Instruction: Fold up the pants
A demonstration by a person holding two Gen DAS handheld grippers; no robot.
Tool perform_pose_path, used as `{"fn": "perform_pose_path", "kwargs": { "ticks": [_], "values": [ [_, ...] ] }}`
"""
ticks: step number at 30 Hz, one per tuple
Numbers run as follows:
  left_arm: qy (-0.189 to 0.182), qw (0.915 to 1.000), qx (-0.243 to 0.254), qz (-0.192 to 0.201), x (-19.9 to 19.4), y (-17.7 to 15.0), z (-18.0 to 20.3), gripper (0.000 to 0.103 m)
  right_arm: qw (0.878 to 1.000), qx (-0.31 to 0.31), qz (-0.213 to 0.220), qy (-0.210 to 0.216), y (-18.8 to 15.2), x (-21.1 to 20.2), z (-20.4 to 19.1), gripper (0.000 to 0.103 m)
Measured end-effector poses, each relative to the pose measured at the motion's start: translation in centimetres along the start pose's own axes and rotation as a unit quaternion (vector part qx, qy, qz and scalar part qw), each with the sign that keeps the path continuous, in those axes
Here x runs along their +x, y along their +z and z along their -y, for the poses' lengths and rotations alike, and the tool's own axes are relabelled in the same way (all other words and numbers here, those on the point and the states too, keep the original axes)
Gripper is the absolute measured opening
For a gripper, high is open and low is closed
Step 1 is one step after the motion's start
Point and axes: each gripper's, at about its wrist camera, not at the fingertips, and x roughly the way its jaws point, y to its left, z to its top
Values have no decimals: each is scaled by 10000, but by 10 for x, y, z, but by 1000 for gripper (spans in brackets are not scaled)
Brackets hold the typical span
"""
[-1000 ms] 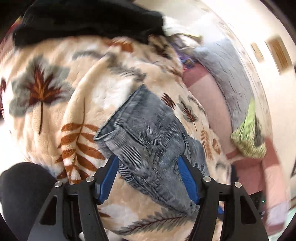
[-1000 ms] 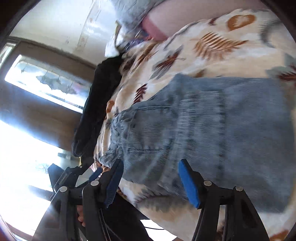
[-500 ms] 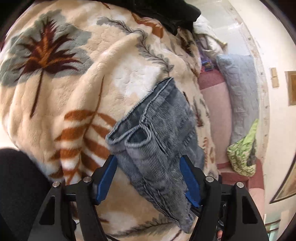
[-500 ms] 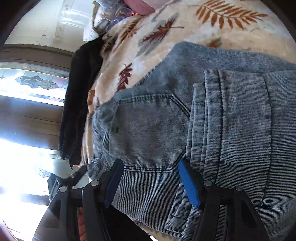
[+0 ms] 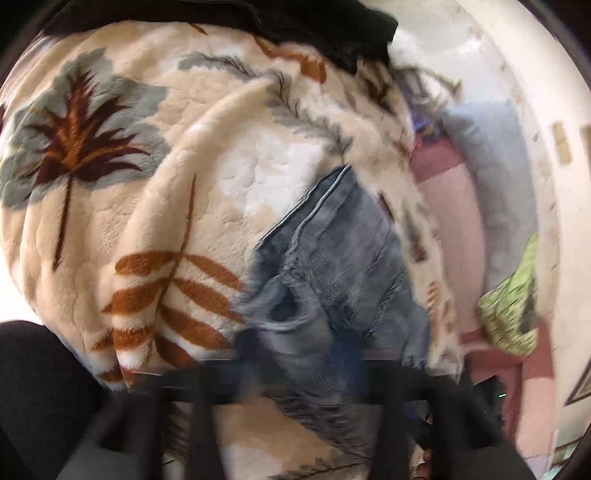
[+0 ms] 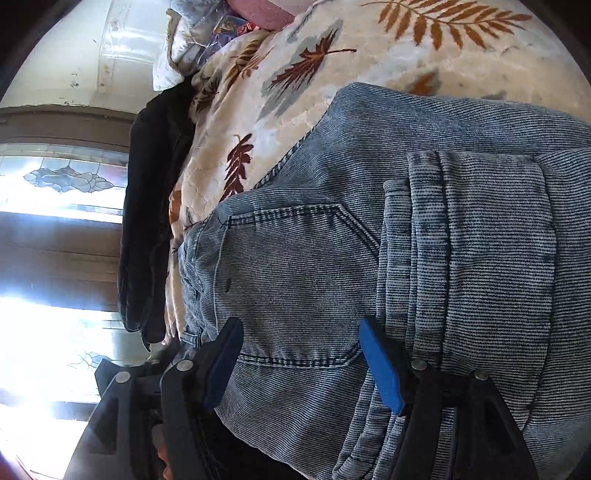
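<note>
Folded light-blue denim pants [image 6: 424,240] lie on a cream blanket with a leaf print [image 6: 314,92]. A back pocket faces up, and a folded leg lies over it on the right. My right gripper [image 6: 299,354] is open, its blue pads right over the pocket's lower seam. In the left wrist view the pants [image 5: 332,266] lie at the middle, with the waist end near me. My left gripper [image 5: 299,354] is heavily motion-blurred at the waist end, so its state does not show.
A black garment [image 5: 314,22] lies at the blanket's far edge; it also shows in the right wrist view [image 6: 151,229]. A grey pillow [image 5: 495,177] and a green cloth [image 5: 513,314] lie on the pink sheet to the right. A bright window [image 6: 55,192] is on the left.
The left gripper has moved fast and now shows blurred with its pads closer together at the pants' waist end. The right gripper has come closer over the pocket and stays open.
</note>
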Motion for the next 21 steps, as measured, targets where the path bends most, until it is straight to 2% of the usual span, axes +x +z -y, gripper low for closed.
{"fn": "perform_pose_path", "kwargs": {
  "ticks": [2, 6, 8, 12, 14, 18, 20, 21],
  "values": [
    [46, 10000, -76, 38, 1, 0, -2, 15, 10000, 9, 5, 35, 0, -1, 1, 69],
    [81, 9995, 177, 230, -9, -5, 10, 10, 10000, 30, 8, 70, 0, -2, 3, 69],
    [53, 9979, 489, 419, -19, -8, 27, 10, 10000, 46, 1, 54, 0, -1, 3, 70],
    [50, 9893, 1250, 751, -33, -22, 69, 10, 9997, 165, -79, 149, 3, -3, 3, 75],
    [19, 9846, 1529, 843, -36, -28, 87, 10, 9993, 230, 113, 287, 3, -17, 4, 75],
    [-72, 9669, 2327, 1045, -46, -50, 132, 10, 9955, 285, 780, 464, -9, -72, 30, 75],
    [-131, 9541, 2776, 1112, -49, -67, 155, 9, 9927, 419, 1058, 402, -17, -101, 56, 75],
    [-176, 9451, 3057, 1142, -49, -81, 172, 9, 9909, 503, 1189, 392, -22, -114, 69, 75]
  ]
}}
